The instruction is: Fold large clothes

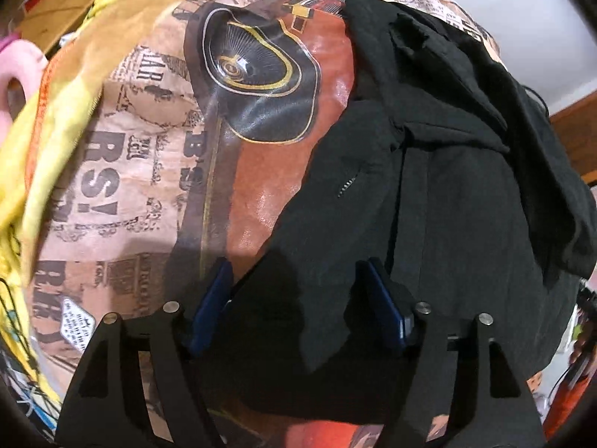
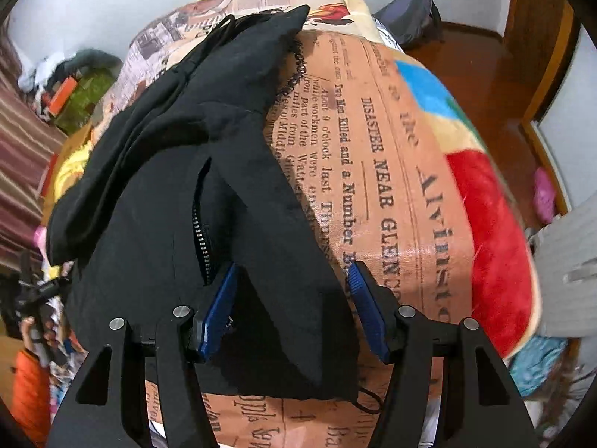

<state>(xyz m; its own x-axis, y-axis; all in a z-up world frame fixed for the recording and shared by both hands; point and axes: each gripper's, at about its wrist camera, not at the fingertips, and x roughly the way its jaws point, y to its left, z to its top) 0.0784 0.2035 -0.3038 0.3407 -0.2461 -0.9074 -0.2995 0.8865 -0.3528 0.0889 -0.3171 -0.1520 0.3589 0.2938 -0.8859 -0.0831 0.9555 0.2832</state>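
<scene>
1. Black jacket (image 1: 429, 194): a large dark garment with a zip (image 2: 201, 239), lying partly folded on a newspaper-print bedspread (image 1: 141, 171). In the left wrist view it fills the field from 12 o'clock round to 6 o'clock; in the right wrist view (image 2: 179, 171) it runs from 12 o'clock down to 7 o'clock.
2. Left gripper (image 1: 298, 306): points steeply down over the near hem. The jaws stand apart, with black cloth lying between the blue pads (image 1: 211, 306); neither pad visibly presses on it.
3. Right gripper (image 2: 293, 308): jaws likewise apart, straddling a pointed flap of the jacket that tapers toward 6 o'clock. The pads (image 2: 216, 310) flank the cloth without pinching it.
4. Step in hand, as judged: both tools are placed at the near edge, ready to take hold for a further fold.
5. Next move, as judged: each gripper must sink onto its edge and close on it. Both should then lift together and carry the hem toward 12 o'clock, kept level so the layers do not slide.
6. Surroundings: a yellow cloth (image 1: 63, 119) lies at 9 o'clock in the left wrist view, apart from the jacket.
</scene>
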